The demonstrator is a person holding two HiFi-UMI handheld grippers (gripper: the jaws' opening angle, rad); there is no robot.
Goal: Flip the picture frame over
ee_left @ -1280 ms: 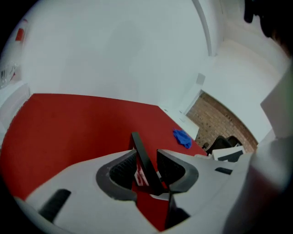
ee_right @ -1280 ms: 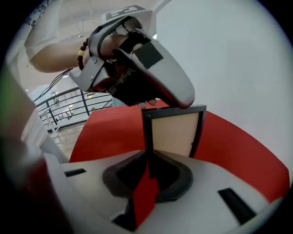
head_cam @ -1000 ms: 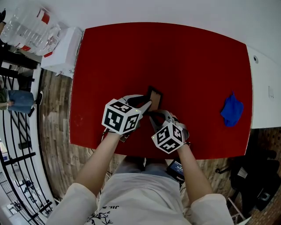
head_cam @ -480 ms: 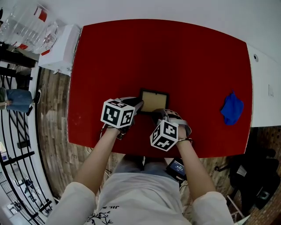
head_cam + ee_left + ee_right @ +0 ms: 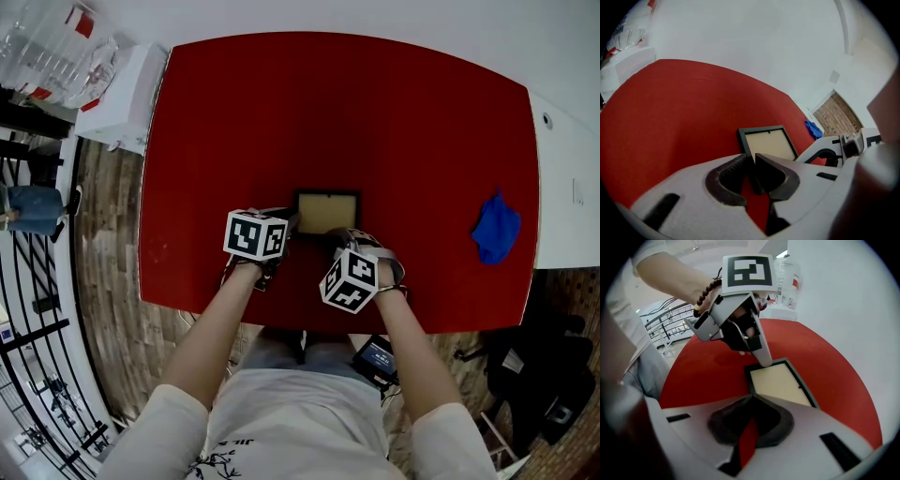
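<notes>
The picture frame [image 5: 327, 212] lies flat on the red table [image 5: 375, 112], its pale backing facing up inside a dark rim. My left gripper [image 5: 292, 223] sits at the frame's left edge. In the left gripper view its jaws are closing, and the dark rim of the frame [image 5: 768, 143] fills the narrow gap at the left gripper [image 5: 750, 160] tips. My right gripper [image 5: 336, 236] is at the near edge. In its own view the right gripper [image 5: 751, 397] is shut, with the near corner of the frame [image 5: 780, 385] right at its tips. I cannot tell whether it pinches that corner.
A crumpled blue cloth [image 5: 495, 232] lies near the table's right edge. A white box [image 5: 127, 98] with clear plastic bottles [image 5: 47, 56] beside it stands off the far left corner. The table's near edge runs just behind both grippers.
The frame stood nearly on edge between the grippers a second ago and now lies flat with its backing up. Both grippers have sunk toward the table.
</notes>
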